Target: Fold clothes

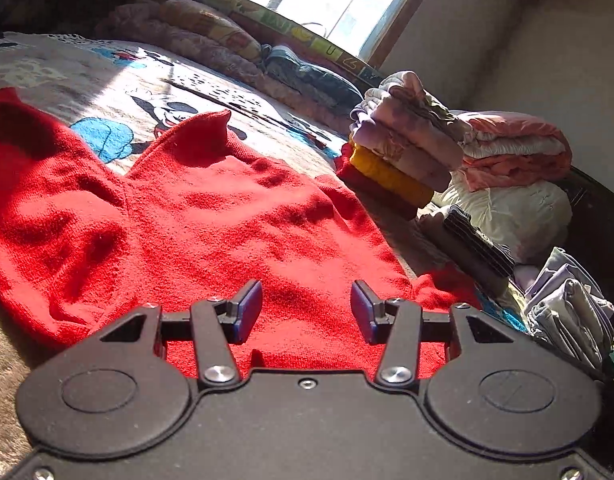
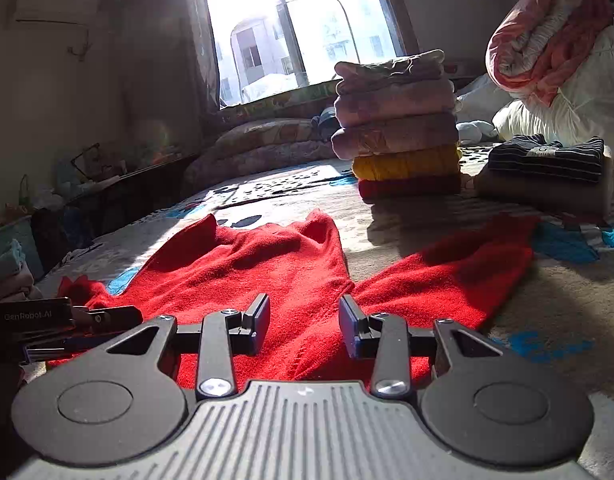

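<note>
A red knit sweater (image 1: pixel 211 216) lies spread and wrinkled on the cartoon-print blanket (image 1: pixel 119 80) (one sleeve reaches to the right). The left gripper (image 1: pixel 306 312) and the right gripper (image 2: pixel 303 322) both hang over its lower edge, jaws apart, holding nothing. A stack of folded clothes (image 2: pixel 399 124) stands behind the sweater.

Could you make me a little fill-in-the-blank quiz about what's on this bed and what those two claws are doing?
1. The knitted garment spread flat on the bed is coloured ____.
2. Both the left claw and the right claw have their jaws ____, gripping nothing.
3. In the stack of folded clothes, the yellow piece lies directly on a ____ one.

Missing words: red; open; red
</note>
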A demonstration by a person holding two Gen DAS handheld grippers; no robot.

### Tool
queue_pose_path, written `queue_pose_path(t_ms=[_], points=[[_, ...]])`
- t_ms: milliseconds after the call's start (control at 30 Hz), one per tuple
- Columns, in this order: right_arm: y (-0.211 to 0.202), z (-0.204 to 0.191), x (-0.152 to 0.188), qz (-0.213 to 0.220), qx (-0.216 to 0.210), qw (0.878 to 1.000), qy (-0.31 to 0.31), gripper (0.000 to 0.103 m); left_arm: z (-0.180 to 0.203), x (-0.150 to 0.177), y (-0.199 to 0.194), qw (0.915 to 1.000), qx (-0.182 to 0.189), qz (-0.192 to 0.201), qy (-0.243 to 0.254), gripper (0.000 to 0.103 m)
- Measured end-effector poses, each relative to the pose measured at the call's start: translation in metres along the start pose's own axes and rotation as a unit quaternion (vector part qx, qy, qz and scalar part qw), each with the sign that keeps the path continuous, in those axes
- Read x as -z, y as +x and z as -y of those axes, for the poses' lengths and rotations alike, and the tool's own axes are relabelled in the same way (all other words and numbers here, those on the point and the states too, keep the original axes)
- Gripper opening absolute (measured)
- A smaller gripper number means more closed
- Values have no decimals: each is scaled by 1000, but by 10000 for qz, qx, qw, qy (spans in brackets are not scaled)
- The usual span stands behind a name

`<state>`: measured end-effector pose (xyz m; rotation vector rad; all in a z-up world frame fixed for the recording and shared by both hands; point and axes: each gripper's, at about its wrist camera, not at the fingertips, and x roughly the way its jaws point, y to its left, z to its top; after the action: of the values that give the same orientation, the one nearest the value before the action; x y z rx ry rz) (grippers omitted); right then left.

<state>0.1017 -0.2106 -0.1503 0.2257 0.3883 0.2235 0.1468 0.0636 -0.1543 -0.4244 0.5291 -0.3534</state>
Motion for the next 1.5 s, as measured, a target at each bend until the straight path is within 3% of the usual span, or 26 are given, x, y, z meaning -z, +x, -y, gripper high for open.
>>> queue_pose_path(t_ms=[33, 100, 200, 367, 633, 800, 867, 900, 933, 967, 1033, 1100, 1167, 1300, 1500], points=[[3, -5, 0, -12, -49, 9998, -215, 35, 4, 1, 5, 10000, 17, -61, 29, 47], [30, -7, 14, -1101, 406, 9914, -581, 35, 9, 2, 14, 9996, -52, -237, 115, 47], [16, -5, 20, -958, 352, 9935, -495, 33, 5, 4, 25, 9988, -156, -462, 23, 47], [1, -6, 20, -801, 361, 9955, -357, 33, -4, 1, 26, 9986, -122, -471, -222, 47], [30, 5, -11, -346, 368, 9966, -649, 33, -6, -1, 25, 9984, -129, -460, -297, 47], [70, 74, -41, -443, 608, 9968, 279, 34, -6, -1, 27, 9983, -118, -491, -304, 47], [87, 117, -44, -759, 754, 9871, 1193, 34, -5, -1, 28, 9982, -112, -505, -301, 47], [88, 134, -43, -814, 765, 9804, 1623, 18, -6, -2, 28, 9982, -111, -511, -301, 47], [84, 152, -42, -756, 763, 9725, 2068, 12, -6, -2, 28, 9981, -105, -520, -312, 47], [79, 157, -43, -686, 823, 9714, 2118, 11, -6, -4, 27, 9981, -95, -520, -323, 47], [71, 163, -46, -530, 860, 9717, 2137, 17, -6, -7, 23, 9981, -63, -504, -348, 47], [70, 166, -50, -381, 561, 9721, 2247, 30, -6, -11, 19, 9982, -11, -474, -380, 47], [76, 167, -59, -338, 289, 9728, 2274, 30, -7, -19, 14, 9979, 61, -429, -487, 47], [110, 191, -73, -581, -228, 9534, 2951, 32, -10, -39, 8, 9956, 187, -401, -828, 47], [136, 239, -75, -813, 71, 9260, 3686, 32, -17, -77, 5, 9925, 387, -548, -1021, 49]])
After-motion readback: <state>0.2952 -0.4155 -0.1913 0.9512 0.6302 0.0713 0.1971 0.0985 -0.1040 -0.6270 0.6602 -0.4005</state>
